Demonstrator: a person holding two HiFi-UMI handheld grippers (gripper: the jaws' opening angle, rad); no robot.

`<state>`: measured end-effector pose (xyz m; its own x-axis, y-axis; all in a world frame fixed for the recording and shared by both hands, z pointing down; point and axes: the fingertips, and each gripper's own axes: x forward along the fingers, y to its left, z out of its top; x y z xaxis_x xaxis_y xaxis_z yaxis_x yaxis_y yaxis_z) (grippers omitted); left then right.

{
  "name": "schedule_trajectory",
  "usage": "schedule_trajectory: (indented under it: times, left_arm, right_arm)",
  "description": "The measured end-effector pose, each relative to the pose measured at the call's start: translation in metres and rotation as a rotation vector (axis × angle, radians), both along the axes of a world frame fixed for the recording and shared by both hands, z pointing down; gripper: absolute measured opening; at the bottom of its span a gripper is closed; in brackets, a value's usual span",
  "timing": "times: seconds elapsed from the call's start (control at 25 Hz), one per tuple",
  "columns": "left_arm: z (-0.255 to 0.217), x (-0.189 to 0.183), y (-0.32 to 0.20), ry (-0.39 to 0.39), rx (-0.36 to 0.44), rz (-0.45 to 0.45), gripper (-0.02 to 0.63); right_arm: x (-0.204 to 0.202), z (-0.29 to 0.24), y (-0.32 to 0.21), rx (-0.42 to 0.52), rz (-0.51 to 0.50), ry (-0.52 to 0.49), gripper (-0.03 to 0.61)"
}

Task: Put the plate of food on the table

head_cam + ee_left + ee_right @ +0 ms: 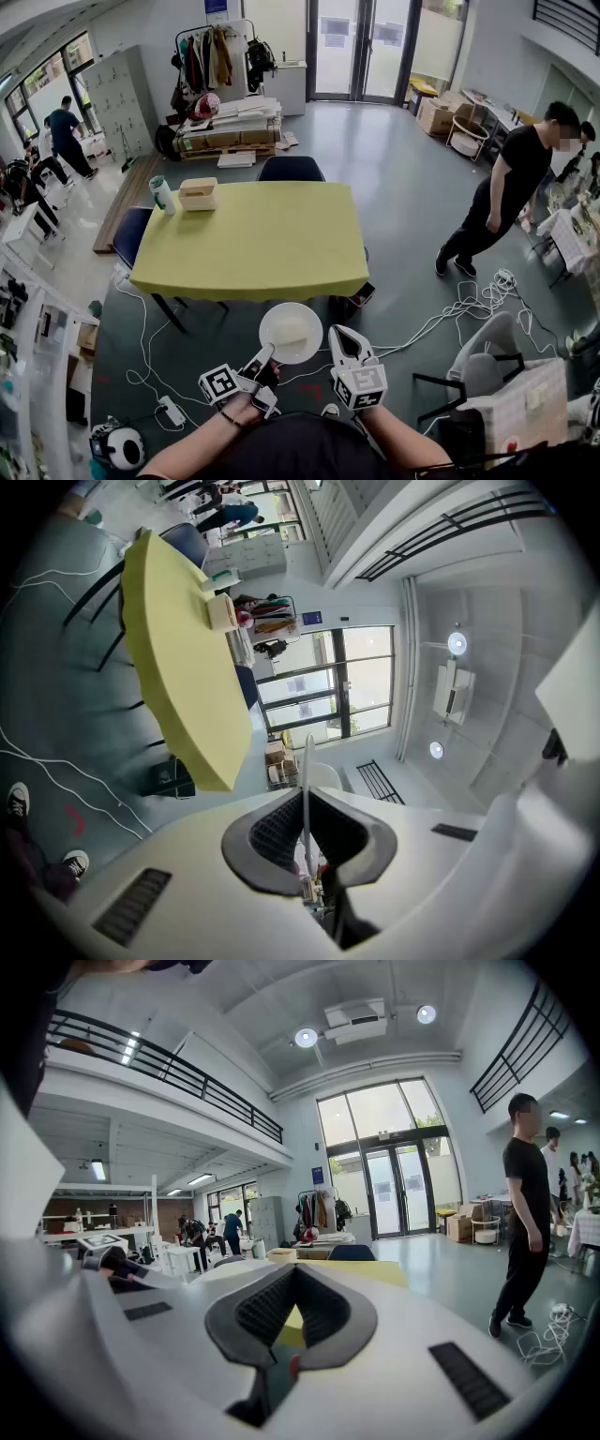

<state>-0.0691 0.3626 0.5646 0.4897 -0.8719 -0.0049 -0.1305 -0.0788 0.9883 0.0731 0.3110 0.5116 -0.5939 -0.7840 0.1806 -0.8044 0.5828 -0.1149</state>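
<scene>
A white plate [291,333] with a pale piece of food on it hangs in the air just short of the near edge of the yellow table [253,239]. My left gripper [265,354] is shut on the plate's near left rim. In the left gripper view the plate [306,789] shows edge-on as a thin white line pinched between the pads of the left gripper [305,832], with the table [178,667] to the upper left. My right gripper [339,336] sits beside the plate's right edge, shut and empty. The right gripper [292,1312] points towards the table [375,1272].
A beige box [198,194] and a green-topped bottle [162,194] stand at the table's far left corner. Dark chairs [291,169] [131,234] sit at its far and left sides. Cables [469,305] trail over the floor. A person [511,187] stands to the right.
</scene>
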Motion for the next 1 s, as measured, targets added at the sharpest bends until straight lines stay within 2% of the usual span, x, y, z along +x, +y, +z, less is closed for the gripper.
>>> schedule_trajectory:
  times: [0.32, 0.44, 0.72, 0.88, 1.0]
  left_arm:
    - [0.007, -0.015, 0.008, -0.026, -0.016, -0.003, 0.020]
    - [0.011, -0.022, 0.008, -0.065, -0.029, -0.001, 0.020]
    - [0.008, -0.037, 0.004, 0.001, -0.012, 0.018, 0.020]
    - [0.016, -0.050, 0.003, -0.064, -0.031, 0.032, 0.020]
    - [0.016, -0.056, 0.000, -0.045, -0.029, 0.048, 0.021]
  right_arm:
    - [-0.010, 0.000, 0.005, 0.007, 0.017, 0.007, 0.012]
    - [-0.012, 0.000, 0.004, 0.008, 0.032, 0.011, 0.012]
    - [-0.030, 0.001, 0.004, 0.012, 0.058, 0.012, 0.012]
    - [-0.039, 0.002, 0.005, 0.009, 0.077, 0.009, 0.012]
    - [-0.045, 0.004, 0.004, 0.004, 0.094, 0.010, 0.012]
